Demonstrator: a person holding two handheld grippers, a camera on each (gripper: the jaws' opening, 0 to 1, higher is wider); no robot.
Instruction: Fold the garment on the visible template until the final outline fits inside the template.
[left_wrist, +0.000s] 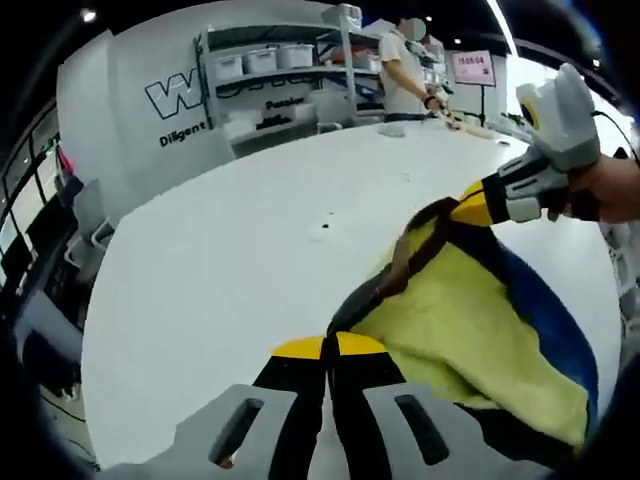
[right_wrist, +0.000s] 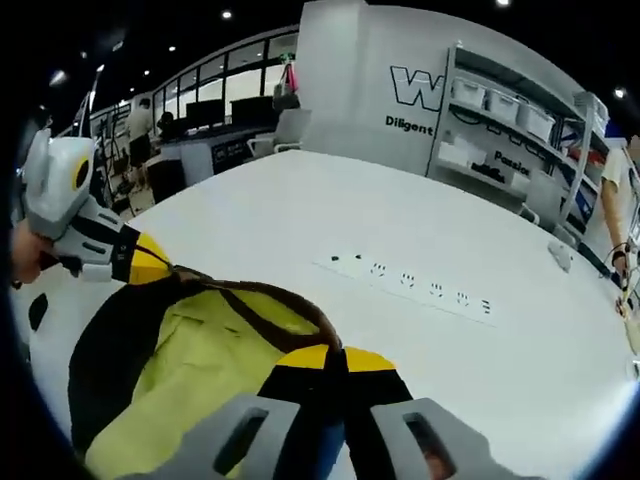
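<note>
A yellow-green garment with blue and black panels and a brown trimmed edge is stretched between both grippers over the white table. My left gripper is shut on the brown edge at the bottom of the left gripper view. At that view's right, the right gripper, held by a hand, pinches the same edge farther along. In the right gripper view my right gripper is shut on the garment, and the left gripper grips the edge at the left.
A person stands at the table's far end beside shelves with white bins. A row of small sockets is set into the table top. Desks and chairs stand beyond the table's far left edge.
</note>
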